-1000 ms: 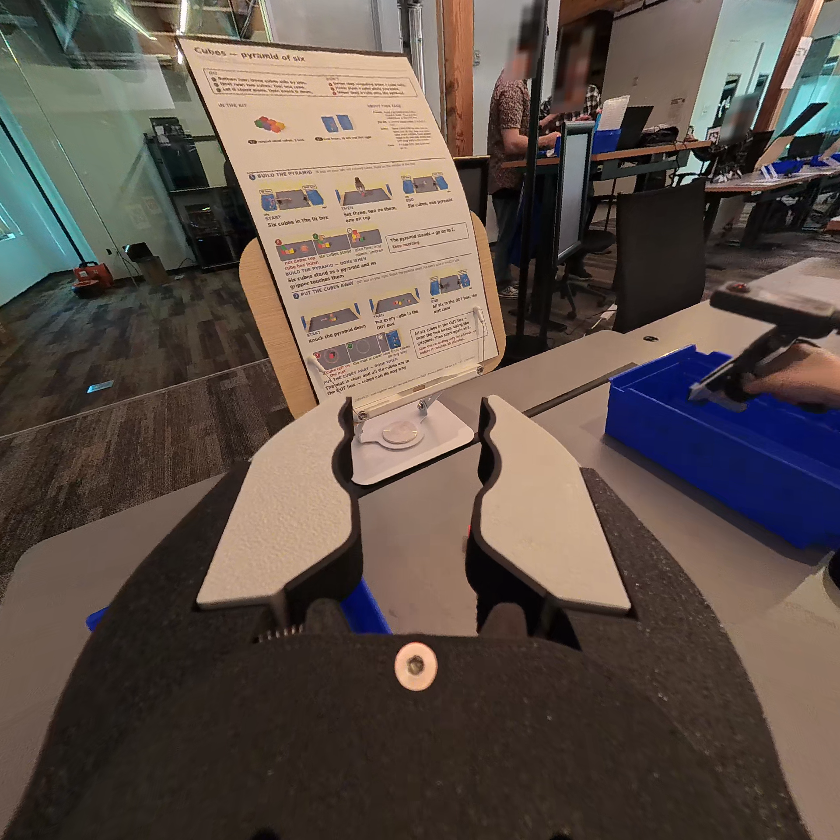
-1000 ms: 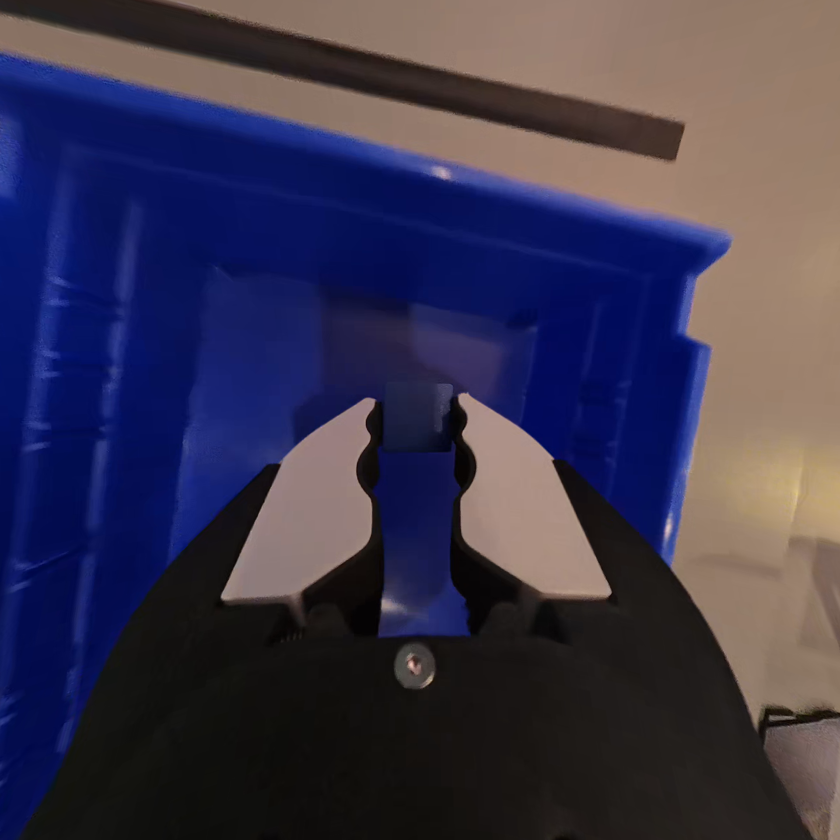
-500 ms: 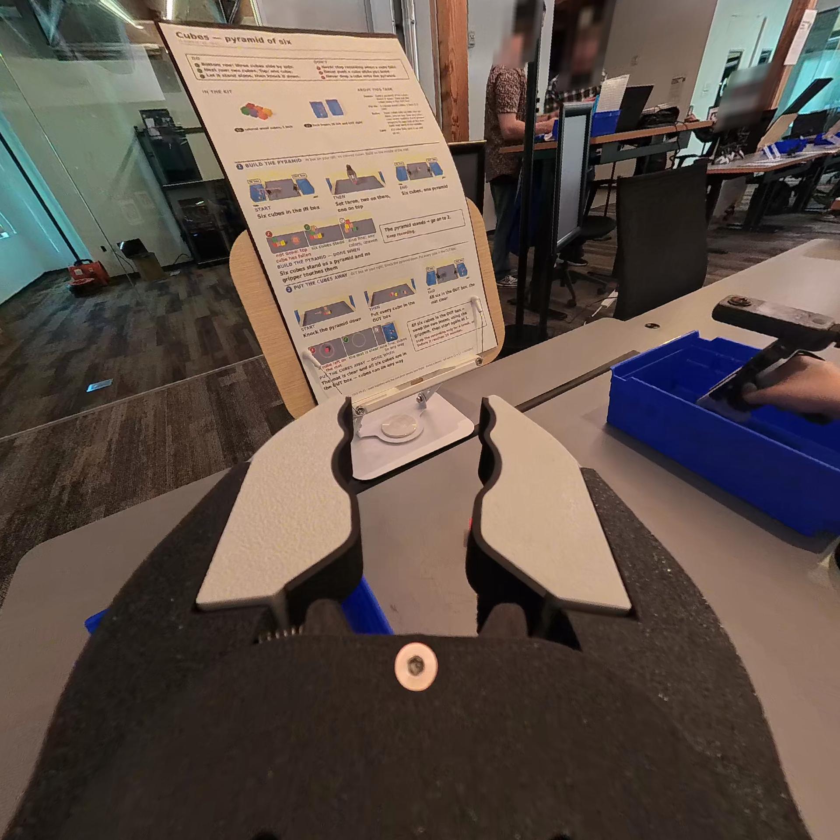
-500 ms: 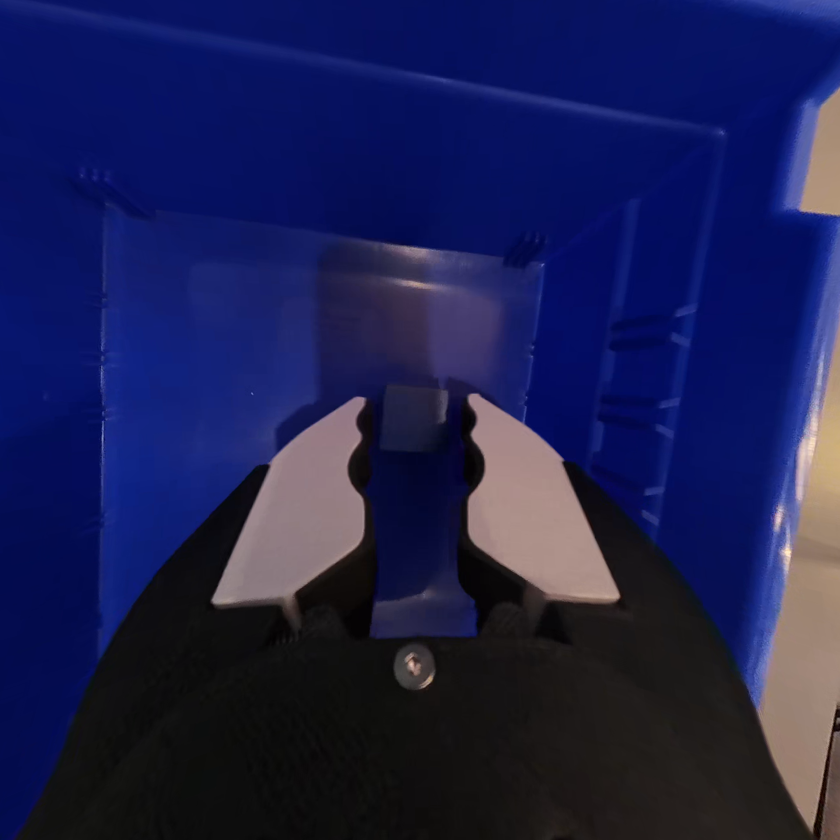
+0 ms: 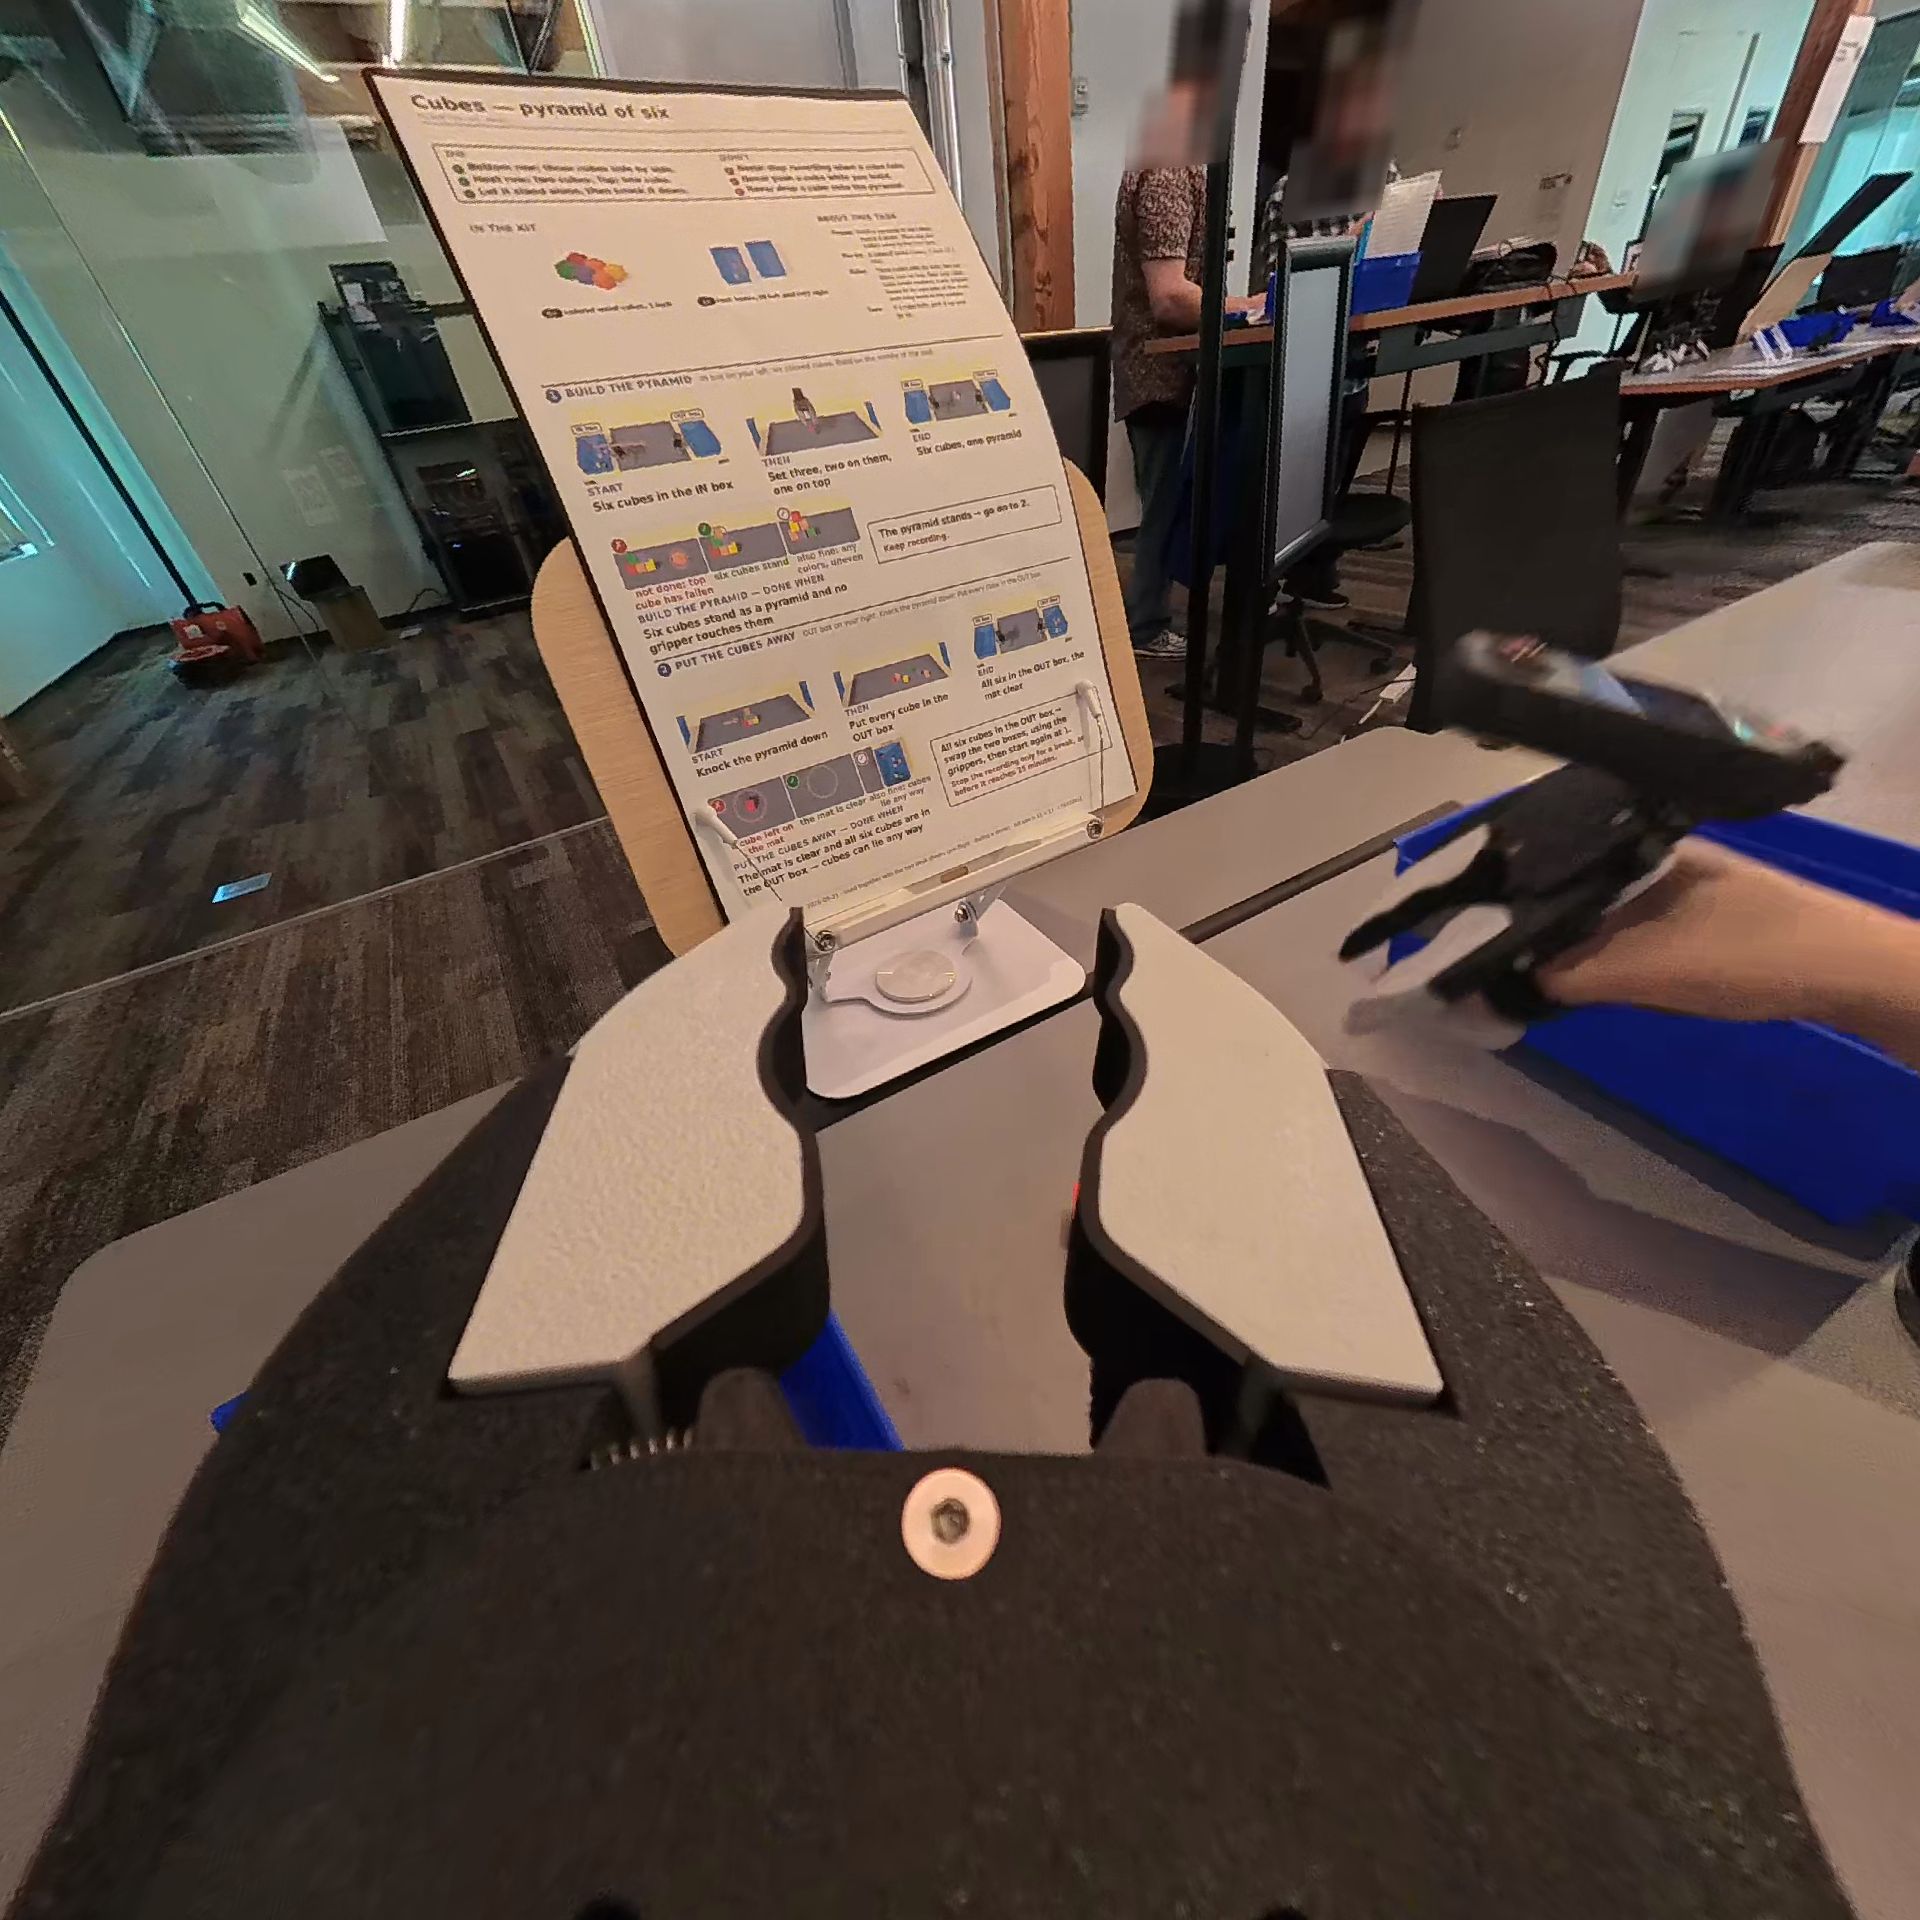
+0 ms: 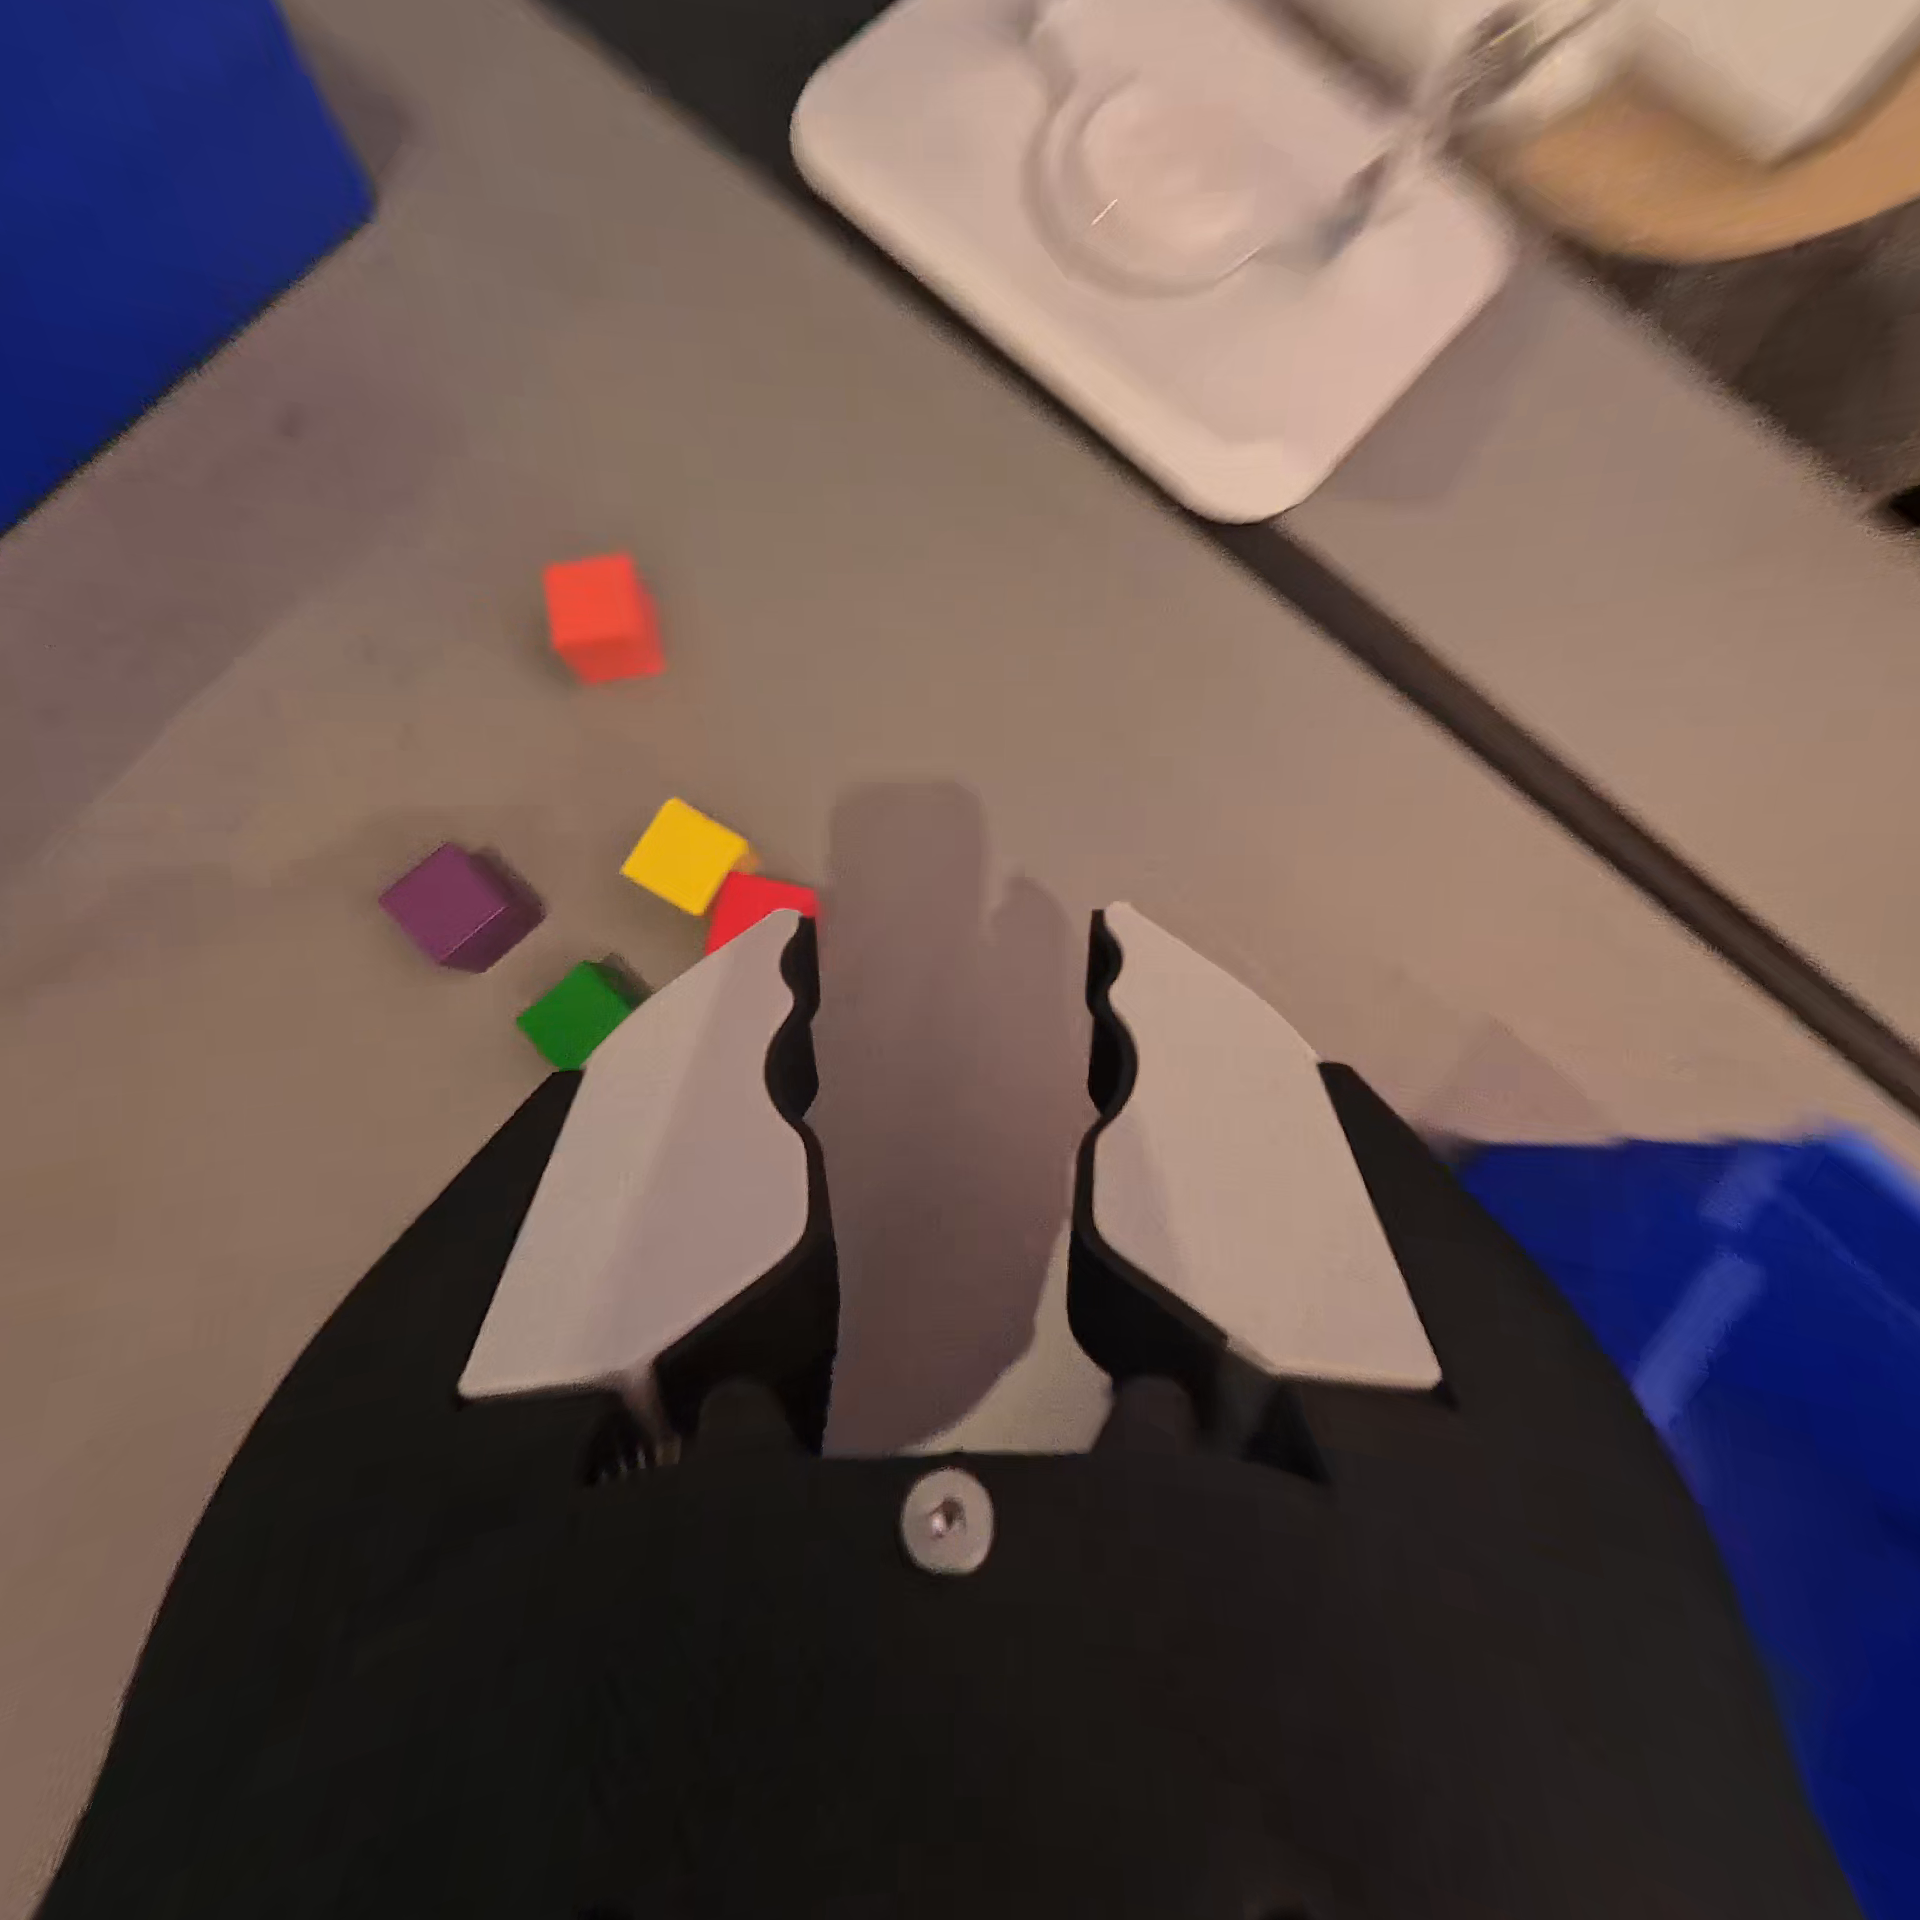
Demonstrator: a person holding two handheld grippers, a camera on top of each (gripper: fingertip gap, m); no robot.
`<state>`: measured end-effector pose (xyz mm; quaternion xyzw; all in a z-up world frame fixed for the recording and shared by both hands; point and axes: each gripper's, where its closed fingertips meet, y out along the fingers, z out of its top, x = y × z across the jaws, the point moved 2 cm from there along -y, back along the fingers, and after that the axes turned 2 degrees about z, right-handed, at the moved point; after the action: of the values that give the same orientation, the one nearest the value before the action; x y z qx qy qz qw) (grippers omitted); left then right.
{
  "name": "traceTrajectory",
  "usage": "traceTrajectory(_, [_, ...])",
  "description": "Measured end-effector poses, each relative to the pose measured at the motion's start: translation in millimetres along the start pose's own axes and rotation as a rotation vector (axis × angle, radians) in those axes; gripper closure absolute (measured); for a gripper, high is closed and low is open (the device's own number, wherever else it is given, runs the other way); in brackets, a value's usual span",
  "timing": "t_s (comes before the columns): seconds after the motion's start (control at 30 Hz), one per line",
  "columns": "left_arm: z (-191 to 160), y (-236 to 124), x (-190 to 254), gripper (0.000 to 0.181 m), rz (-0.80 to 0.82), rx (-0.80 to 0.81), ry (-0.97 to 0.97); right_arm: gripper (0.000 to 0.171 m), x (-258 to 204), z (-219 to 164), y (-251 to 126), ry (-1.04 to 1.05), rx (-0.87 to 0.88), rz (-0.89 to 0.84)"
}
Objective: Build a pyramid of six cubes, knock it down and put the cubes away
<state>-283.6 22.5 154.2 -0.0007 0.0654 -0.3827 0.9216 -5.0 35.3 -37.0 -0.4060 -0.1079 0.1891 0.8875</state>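
left gripper [image 5: 951, 1023] jaws apart, empty; right gripper [image 5: 1403, 977] blurred over blue bin [image 5: 1766, 1091]

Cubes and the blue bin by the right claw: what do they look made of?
Cubes, such as the orange and purple: probably painted wood or plastic, going by flat matte colour and crisp edges; blur leaves it open. Bin: likely moulded plastic, with a uniform blue, slightly glossy wall.
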Motion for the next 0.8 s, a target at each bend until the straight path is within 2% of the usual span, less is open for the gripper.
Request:
traceTrajectory(0.07, [1.2, -1.5, 0.4, 0.128, -0.004, 0.005, 0.002, 0.120, -18.2, -13.3, 31.5, -0.001, -0.080, 0.058])
traceTrajectory(0.17, [3.9, -4.9, -0.8, 0.128, -0.009, 0.019, -0.010, 0.125, -33.2, -27.5, 58.7, 0.015, -0.138, 0.115])
traceTrajectory(0.33, [7.9, -8.9, -6.0, 0.129, -0.004, 0.041, -0.022, 0.125, -46.2, -38.8, 75.0, 0.011, -0.187, 0.145])
traceTrajectory(0.47, [8.2, -10.2, -9.6, 0.129, -0.005, 0.046, -0.033, 0.129, -45.0, -42.9, 81.7, -0.026, -0.219, 0.105])
traceTrajectory(0.57, [8.9, -11.0, -10.2, 0.129, -0.004, 0.050, -0.035, 0.142, -45.8, -43.8, 83.7, -0.023, -0.225, 0.118])
traceTrajectory(0.67, [7.9, -10.0, -9.1, 0.129, -0.008, 0.045, -0.032, 0.142, -43.9, -41.5, 78.6, -0.031, -0.214, 0.112])
traceTrajectory(0.73, [6.6, -8.1, -7.4, 0.129, -0.012, 0.038, -0.028, 0.142, -42.6, -31.7, 62.0, -0.051, -0.171, 0.102])
traceTrajectory(0.8, [4.8, -5.5, -4.9, 0.129, -0.015, 0.028, -0.022, 0.142, -31.5, -11.8, 28.9, -0.070, -0.076, 0.048])
